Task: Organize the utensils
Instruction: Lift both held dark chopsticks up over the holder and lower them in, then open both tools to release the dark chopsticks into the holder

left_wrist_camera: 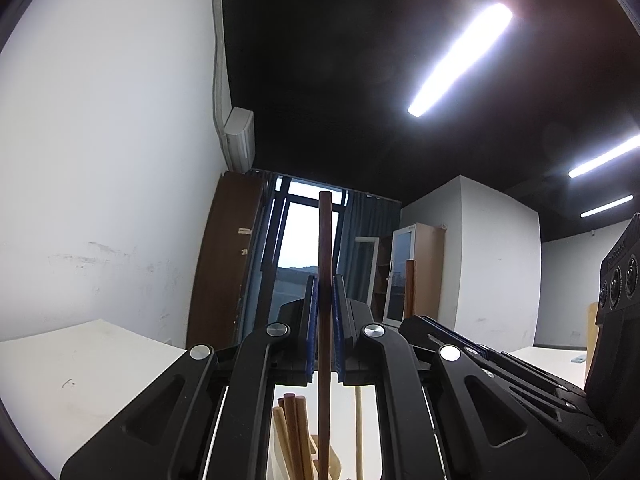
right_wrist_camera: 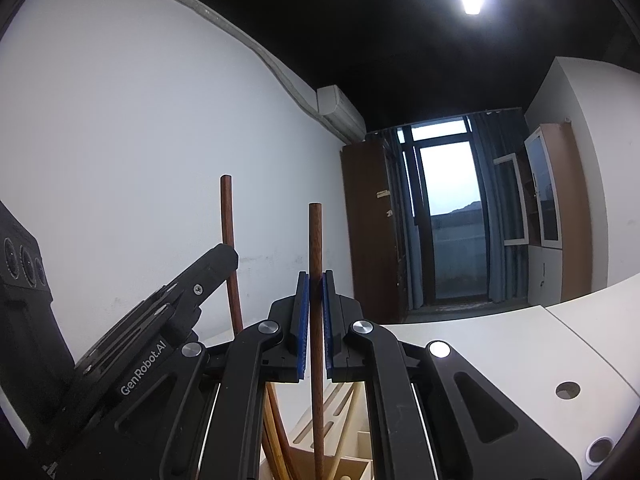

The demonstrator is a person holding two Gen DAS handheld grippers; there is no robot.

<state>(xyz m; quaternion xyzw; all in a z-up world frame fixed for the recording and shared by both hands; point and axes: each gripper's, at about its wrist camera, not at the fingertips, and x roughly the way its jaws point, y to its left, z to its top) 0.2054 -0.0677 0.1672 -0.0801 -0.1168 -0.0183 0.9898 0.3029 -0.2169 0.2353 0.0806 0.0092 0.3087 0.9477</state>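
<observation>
Left wrist: left hand-held gripper (left_wrist_camera: 325,300) clamps upright dark chopstick (left_wrist_camera: 325,240) between pads.

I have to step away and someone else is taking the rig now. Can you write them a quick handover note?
Left gripper: shut on a dark chopstick, held upright.
Right gripper: shut on a second dark chopstick, also upright.
The two grippers are side by side above the wooden holder, which already has several sticks in it.
Left: lower both chopsticks into the holder and release. Whether more utensils wait elsewhere is out of view.
</observation>
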